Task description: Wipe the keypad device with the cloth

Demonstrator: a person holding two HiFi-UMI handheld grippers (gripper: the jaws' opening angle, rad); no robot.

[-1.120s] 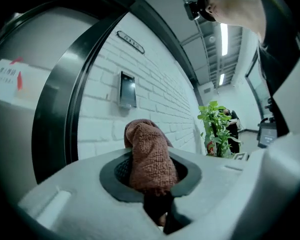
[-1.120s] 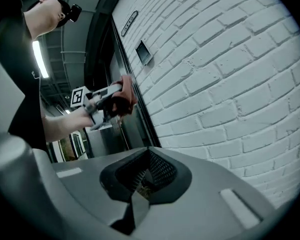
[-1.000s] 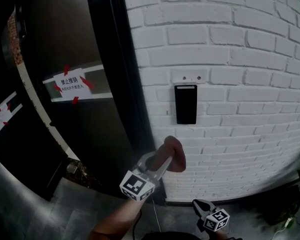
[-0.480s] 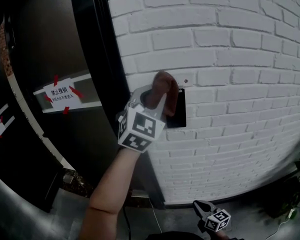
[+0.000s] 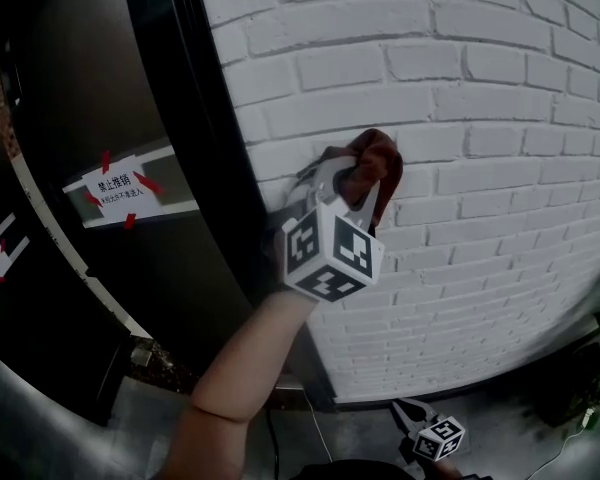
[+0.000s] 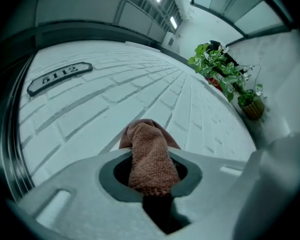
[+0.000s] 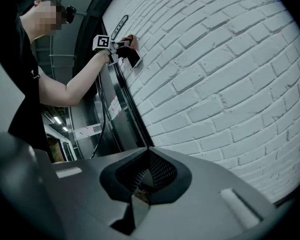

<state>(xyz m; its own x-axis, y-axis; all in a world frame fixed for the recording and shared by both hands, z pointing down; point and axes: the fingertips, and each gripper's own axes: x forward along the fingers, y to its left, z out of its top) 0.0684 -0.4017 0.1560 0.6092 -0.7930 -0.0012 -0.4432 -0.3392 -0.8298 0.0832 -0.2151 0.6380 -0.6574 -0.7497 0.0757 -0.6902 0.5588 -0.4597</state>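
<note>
keypad device (image 7: pixel 135 59): a flat black box on the white brick wall (image 5: pixel 500 168). Only the right tool's view shows it, small and far away at 11 o'clock. In the head view it is hidden.
cloth (image 5: pixel 372 163): reddish brown and fuzzy, bunched into a thick roll. It presses on the wall at the top end of the keypad device, as far as the small far view shows.
left tool (image 5: pixel 352 186): its jaws are squeezed tight on the cloth. In its own view the cloth pokes out past the tips toward 12 o'clock.
marker cube (image 5: pixel 330 253): black and white squares, part of the left tool, at 7 o'clock from the cloth in the head view.
arm (image 5: pixel 242 378): bare, reaching up from 6 o'clock to the left tool.
right tool (image 5: pixel 400 411): low at 5 o'clock in the head view, well apart from the keypad device. Its jaws are pressed together with nothing between them.
door frame (image 5: pixel 175 118): black and tall, at 9 o'clock from the left tool, just beside the wall.
paper sign (image 5: pixel 118 185): white, stuck on the dark door with red tape, at 9 o'clock in the head view.
number plate (image 6: pixel 60 76): dark and long, on the wall, at 10 o'clock in the left tool's view.
plant (image 6: pixel 222 69): green leaves in a pot, at 2 o'clock in the left tool's view.
in the way: the cloth, the left tool and its marker cube cover the keypad device from the head view.
</note>
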